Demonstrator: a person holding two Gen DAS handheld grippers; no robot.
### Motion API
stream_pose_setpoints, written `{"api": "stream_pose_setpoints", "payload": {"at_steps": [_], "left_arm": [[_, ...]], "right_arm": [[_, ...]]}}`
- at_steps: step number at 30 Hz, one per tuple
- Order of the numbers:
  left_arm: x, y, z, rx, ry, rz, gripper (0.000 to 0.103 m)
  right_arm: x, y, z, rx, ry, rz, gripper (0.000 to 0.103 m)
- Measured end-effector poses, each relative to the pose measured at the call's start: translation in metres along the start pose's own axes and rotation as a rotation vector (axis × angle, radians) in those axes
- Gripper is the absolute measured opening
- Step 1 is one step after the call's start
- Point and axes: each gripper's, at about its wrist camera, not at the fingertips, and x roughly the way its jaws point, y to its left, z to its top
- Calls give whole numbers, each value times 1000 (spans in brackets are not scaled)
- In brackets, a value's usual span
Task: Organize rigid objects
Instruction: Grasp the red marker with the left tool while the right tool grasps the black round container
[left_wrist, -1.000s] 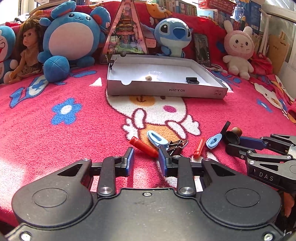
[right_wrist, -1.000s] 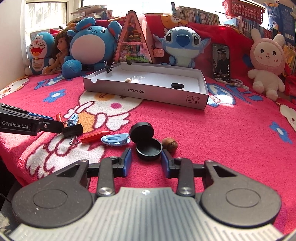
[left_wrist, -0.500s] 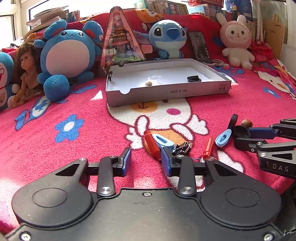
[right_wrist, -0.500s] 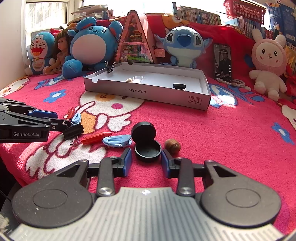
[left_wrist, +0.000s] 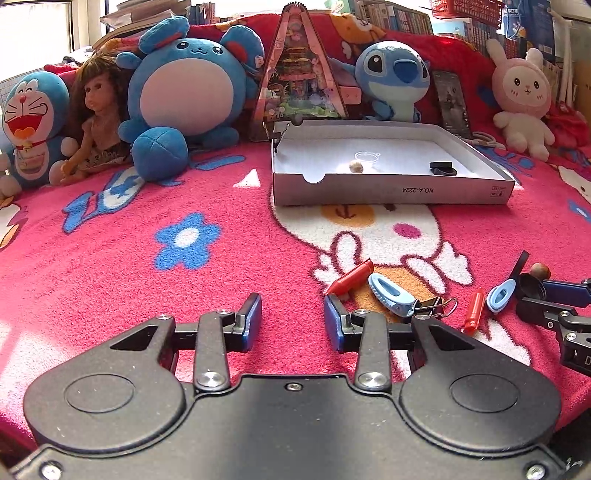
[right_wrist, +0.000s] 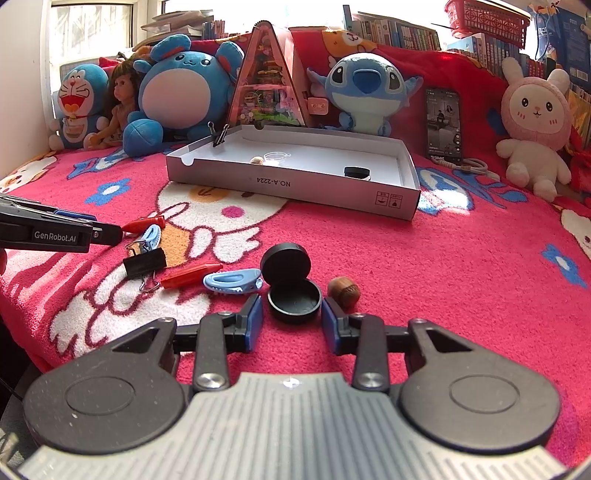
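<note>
Cardboard tray: front wall carries "NO.A-2224", printed upside down, plus two small handling pictograms at right end. Left tool: white "GenRobot.AI" on side. Right tool: only letter "D" legible.

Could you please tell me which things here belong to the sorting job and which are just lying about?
Job:
shallow white cardboard box
open round black case
brown acorn-like nut
black binder clip
two red plastic caps
two light-blue plastic clips

Lying about:
row of plush toys
brown-haired doll
upright black phone
</note>
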Motion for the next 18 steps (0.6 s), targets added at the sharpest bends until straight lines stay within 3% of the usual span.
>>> {"api": "stream_pose_setpoints", "payload": {"at_steps": [4,10,16,18], "left_arm": [[3,-6,1,4,-4,-19,35],[15,-6,8,-3,-14,28,33],[14,-13,11,-21,-11,-36,32],[16,-16,12,-38,-9,-51,37]], "right_arm": [[0,0,0,-1,0,-2,48],[0,0,0,2,0,0,48],[1,0,0,5,-1,-2,48],[1,0,0,4,-1,-3,48]]}}
